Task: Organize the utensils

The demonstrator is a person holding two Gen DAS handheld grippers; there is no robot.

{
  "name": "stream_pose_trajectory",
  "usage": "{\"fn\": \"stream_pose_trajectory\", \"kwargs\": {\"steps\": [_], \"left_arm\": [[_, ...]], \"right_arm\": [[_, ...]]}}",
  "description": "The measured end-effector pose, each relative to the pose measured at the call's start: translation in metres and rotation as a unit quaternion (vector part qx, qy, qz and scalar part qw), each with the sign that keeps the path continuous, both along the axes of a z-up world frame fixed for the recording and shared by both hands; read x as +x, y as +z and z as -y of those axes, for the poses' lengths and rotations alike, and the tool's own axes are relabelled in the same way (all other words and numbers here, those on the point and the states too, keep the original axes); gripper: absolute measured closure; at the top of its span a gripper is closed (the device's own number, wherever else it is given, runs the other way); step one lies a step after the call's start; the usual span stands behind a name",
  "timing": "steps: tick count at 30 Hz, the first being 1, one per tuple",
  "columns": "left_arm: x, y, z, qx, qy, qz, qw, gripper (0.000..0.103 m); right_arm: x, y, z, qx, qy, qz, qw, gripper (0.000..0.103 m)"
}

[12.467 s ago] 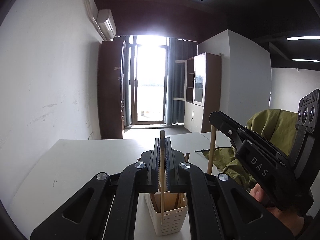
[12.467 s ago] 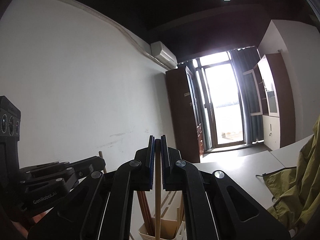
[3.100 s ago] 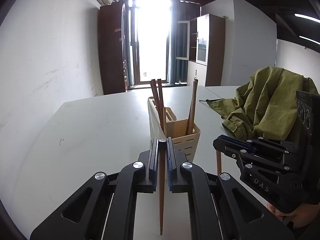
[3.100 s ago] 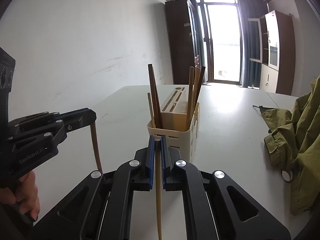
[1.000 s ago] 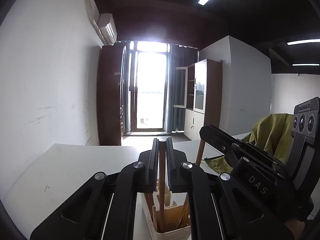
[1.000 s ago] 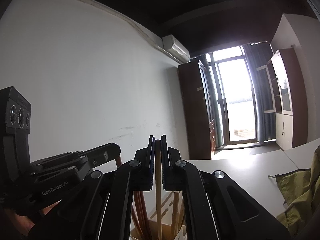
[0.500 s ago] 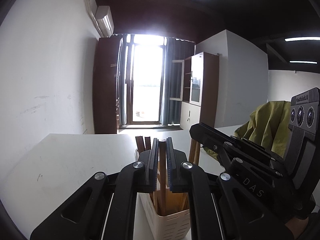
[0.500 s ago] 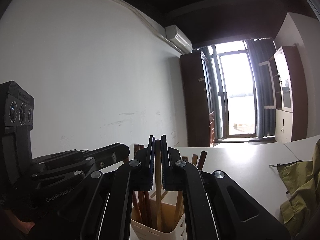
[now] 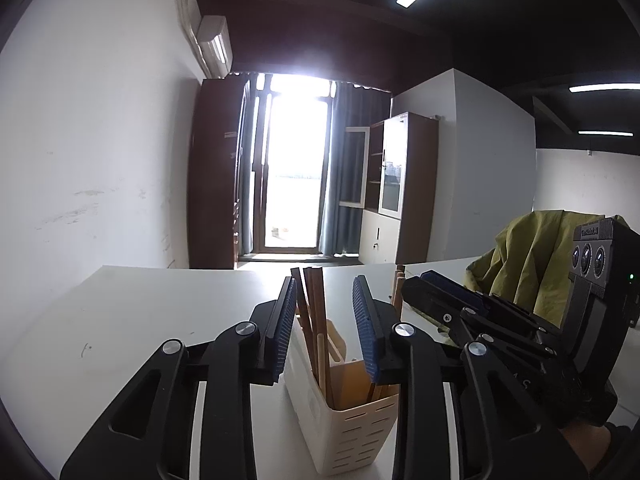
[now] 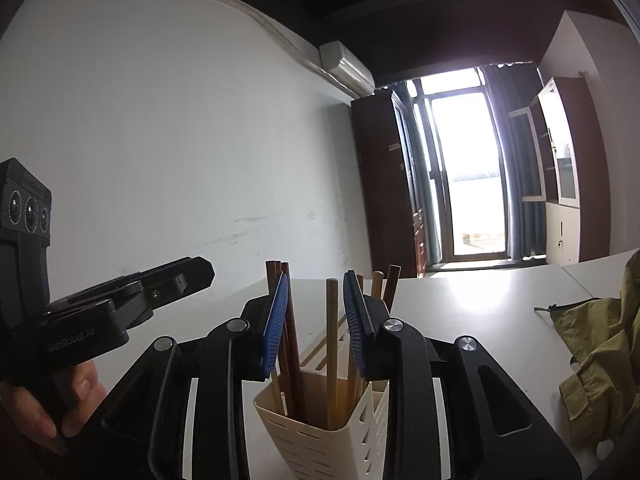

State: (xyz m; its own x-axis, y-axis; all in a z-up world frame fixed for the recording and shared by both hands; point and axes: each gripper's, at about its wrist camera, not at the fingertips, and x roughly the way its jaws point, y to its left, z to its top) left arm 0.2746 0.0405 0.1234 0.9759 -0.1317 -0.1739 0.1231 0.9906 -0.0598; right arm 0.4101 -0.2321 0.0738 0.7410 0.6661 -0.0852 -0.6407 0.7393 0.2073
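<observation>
1. The left claw (image 9: pixel 325 322) hangs over a cream slotted holder (image 9: pixel 344 432) on the white desk (image 9: pixel 132 320), its jaws opening, blue pads clear of everything.
2. Wooden chopsticks (image 9: pixel 314 328) stand upright in the holder, between the pads.
3. The right claw (image 9: pixel 448 300) sits just beside, with a green jacket (image 9: pixel 532 260) behind.

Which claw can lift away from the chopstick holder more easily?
Probably the right claw: its chopstick stands mid-gap, touching neither pad. On the left claw, chopsticks lean close to one pad. Both are opening above the holder.
</observation>
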Motion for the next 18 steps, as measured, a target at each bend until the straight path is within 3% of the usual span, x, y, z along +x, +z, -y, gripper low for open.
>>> {"fn": "stream_pose_trajectory", "kwargs": {"steps": [3, 6, 11, 18], "left_arm": [[-0.012, -0.003, -0.003, 0.005, 0.001, -0.002, 1.0000, 0.068], [-0.024, -0.009, -0.008, 0.004, 0.004, -0.011, 0.9999, 0.062], [-0.043, -0.036, -0.007, 0.028, 0.012, -0.058, 0.9979, 0.052], [-0.067, -0.058, -0.011, 0.048, 0.003, -0.094, 0.9944, 0.032]], "right_arm": [[-0.005, 0.000, 0.006, -0.005, -0.007, -0.004, 1.000, 0.072], [-0.013, -0.003, 0.011, -0.009, -0.016, -0.014, 1.000, 0.063], [-0.033, -0.017, 0.013, -0.048, -0.030, -0.031, 0.998, 0.049], [-0.051, -0.043, 0.014, -0.091, -0.038, -0.075, 0.992, 0.038]]}}
